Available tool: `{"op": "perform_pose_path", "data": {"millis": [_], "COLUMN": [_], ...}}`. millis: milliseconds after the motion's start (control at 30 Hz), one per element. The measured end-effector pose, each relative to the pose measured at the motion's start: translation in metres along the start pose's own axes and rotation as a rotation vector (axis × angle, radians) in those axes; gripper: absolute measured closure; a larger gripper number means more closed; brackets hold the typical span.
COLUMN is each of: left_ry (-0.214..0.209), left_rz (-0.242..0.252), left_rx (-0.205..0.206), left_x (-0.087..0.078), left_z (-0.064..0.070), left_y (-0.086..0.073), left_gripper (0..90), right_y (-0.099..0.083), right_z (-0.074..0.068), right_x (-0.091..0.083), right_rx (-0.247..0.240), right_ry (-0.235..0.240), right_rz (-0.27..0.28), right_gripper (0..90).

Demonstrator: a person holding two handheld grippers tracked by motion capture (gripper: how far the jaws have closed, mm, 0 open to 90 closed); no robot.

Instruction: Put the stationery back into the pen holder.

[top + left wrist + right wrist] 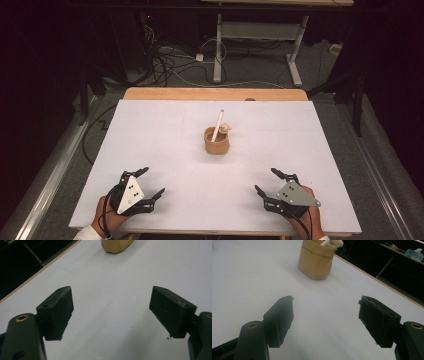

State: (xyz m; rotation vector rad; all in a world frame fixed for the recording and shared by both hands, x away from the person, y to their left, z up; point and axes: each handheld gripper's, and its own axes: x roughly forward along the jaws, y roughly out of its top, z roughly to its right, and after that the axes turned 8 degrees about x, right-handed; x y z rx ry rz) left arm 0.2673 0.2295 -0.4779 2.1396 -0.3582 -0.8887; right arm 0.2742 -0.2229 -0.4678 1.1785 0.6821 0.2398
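We judge that we are at the start, before any reach. Our left gripper [148,188] rests at seven o'clock on the white table [165,130], our right gripper [268,183] at five o'clock, both with jaws spread wide and holding nothing. The cup [217,140] stands upright just past the table's middle, toward twelve o'clock: tan, soft-looking, with a white stick [218,125] leaning out. Next, one gripper must travel forward to it.

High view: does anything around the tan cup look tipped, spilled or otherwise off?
Nothing stands out. The tan cup stands upright mid-table with a white stick leaning out of it and a small pale piece at its rim. Nothing is spilled on the white table. The left gripper and right gripper rest open, apart from the cup.
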Motion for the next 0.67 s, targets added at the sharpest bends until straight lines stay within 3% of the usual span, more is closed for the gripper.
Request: {"op": "perform_pose_path", "data": {"millis": [667], "left_ry": [-0.011], "left_rz": [-0.008], "left_rx": [-0.013], "left_x": [0.0023], "left_z": [-0.0015], "left_y": [0.0000], "left_gripper": [18.9], "right_y": [-0.0017], "right_z": [0.0019], "right_x": [0.0023], "right_rx": [0.011], "right_ry": [0.000], "right_rz": [-0.008], "right_gripper": [27.6]}}
